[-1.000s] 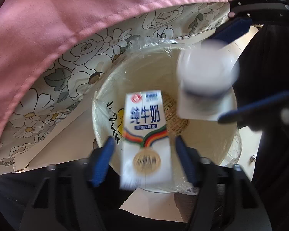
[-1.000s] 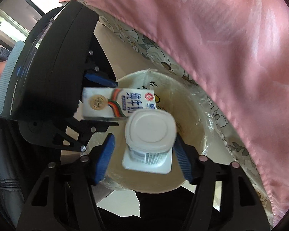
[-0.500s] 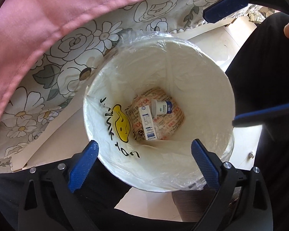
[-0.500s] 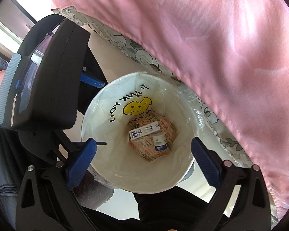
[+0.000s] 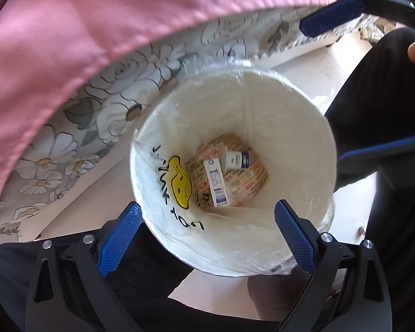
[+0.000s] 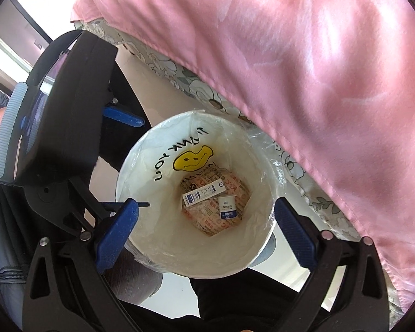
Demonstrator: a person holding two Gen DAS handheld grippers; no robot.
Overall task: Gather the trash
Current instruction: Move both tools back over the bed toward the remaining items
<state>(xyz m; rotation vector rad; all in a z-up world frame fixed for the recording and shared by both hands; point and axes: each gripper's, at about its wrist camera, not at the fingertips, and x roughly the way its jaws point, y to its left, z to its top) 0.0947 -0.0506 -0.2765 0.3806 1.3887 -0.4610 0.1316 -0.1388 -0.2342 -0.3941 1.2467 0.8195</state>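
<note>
A: Status on both tools?

B: left gripper (image 5: 207, 224) and right gripper (image 6: 206, 221) both hang over the trash bin (image 5: 327, 149), jaws spread wide after just opening, nothing between them.

A: Where's the trash?

B: At the bin's bottom. Milk carton (image 5: 216, 184) lies flat beside the yogurt cup (image 5: 236, 160), both on a printed paper wrapper (image 5: 251, 185).

A: Why hold right above the rim?

B: My guess: a straight drop lands inside the plastic liner (image 6: 141, 166), clear of the pink quilt (image 6: 304, 63) overhanging beside it.

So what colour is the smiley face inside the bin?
Yellow. The smiley face is printed on the bin liner, and it shows best in the right wrist view.
</note>
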